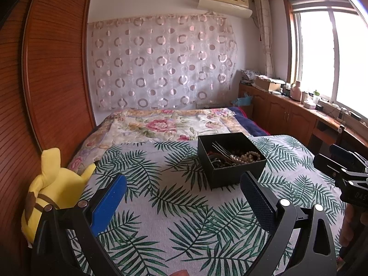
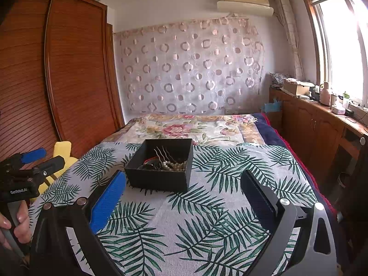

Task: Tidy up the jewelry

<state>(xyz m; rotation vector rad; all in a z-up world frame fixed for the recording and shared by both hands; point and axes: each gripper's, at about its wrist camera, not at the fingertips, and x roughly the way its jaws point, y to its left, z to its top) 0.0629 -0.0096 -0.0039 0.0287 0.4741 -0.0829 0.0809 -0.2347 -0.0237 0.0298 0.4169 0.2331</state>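
Observation:
A black open box (image 1: 239, 172) (image 2: 158, 179) stands on the leaf-print cloth (image 1: 174, 207) (image 2: 207, 218) on the bed. Inside lie a pearl string (image 1: 247, 156) (image 2: 174, 166), metal hair pins (image 1: 220, 148) (image 2: 162, 153) and dark beads, tangled together. My left gripper (image 1: 184, 188) is open over the cloth, short of the box, which sits ahead to its right. My right gripper (image 2: 184, 184) is open too, with the box just ahead and left of centre. Nothing is between either pair of fingers. Each gripper shows at the edge of the other's view, held by a hand (image 2: 20, 225).
A yellow plush toy (image 1: 53, 193) (image 2: 59, 156) lies at the bed's left edge against a wooden wardrobe (image 1: 53, 80). A floral quilt (image 1: 165, 124) covers the far half of the bed. Wooden cabinets (image 1: 287, 112) with clutter run along the right under the window.

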